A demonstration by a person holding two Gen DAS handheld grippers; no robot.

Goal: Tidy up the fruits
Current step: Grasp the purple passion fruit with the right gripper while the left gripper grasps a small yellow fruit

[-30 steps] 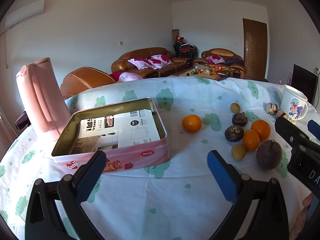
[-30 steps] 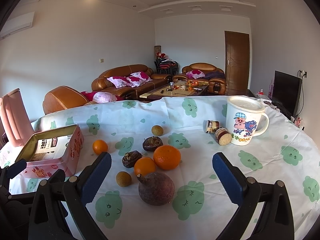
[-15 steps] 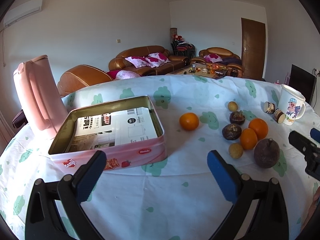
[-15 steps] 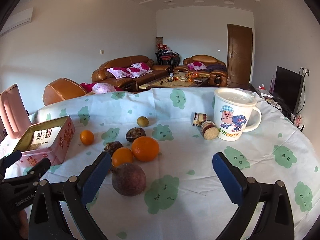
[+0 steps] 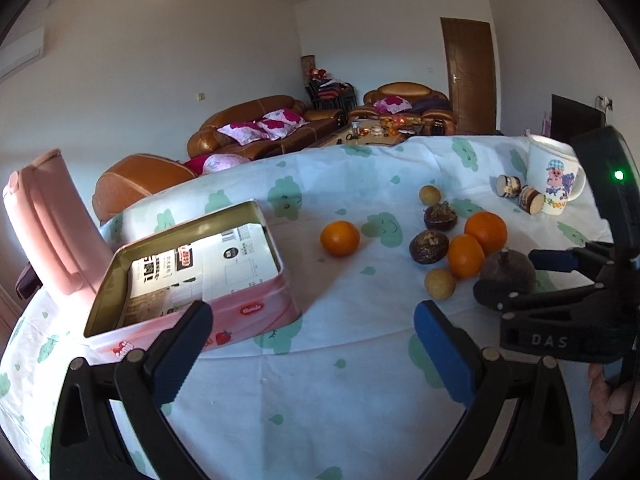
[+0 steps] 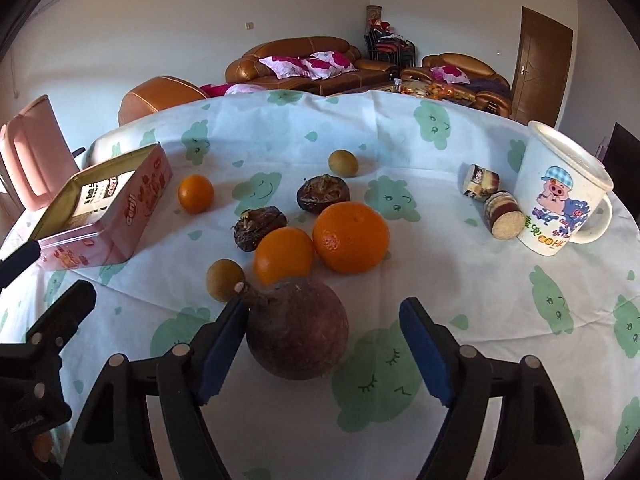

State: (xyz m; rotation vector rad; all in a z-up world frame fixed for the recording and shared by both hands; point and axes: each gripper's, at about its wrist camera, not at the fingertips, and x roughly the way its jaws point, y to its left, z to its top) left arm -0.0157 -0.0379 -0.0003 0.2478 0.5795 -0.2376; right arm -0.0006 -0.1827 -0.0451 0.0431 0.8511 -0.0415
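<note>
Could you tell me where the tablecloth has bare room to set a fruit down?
Bare cloth lies between the pink tin and the lone orange, and in front of the mug. It is crowded around the dark purple fruit, where oranges and small fruits cluster.

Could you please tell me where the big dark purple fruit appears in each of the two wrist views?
Left wrist: the purple fruit lies at right, partly behind the right gripper.
Right wrist: it lies low and central, between the closing jaws.
Shared landmark: the mug.
</note>
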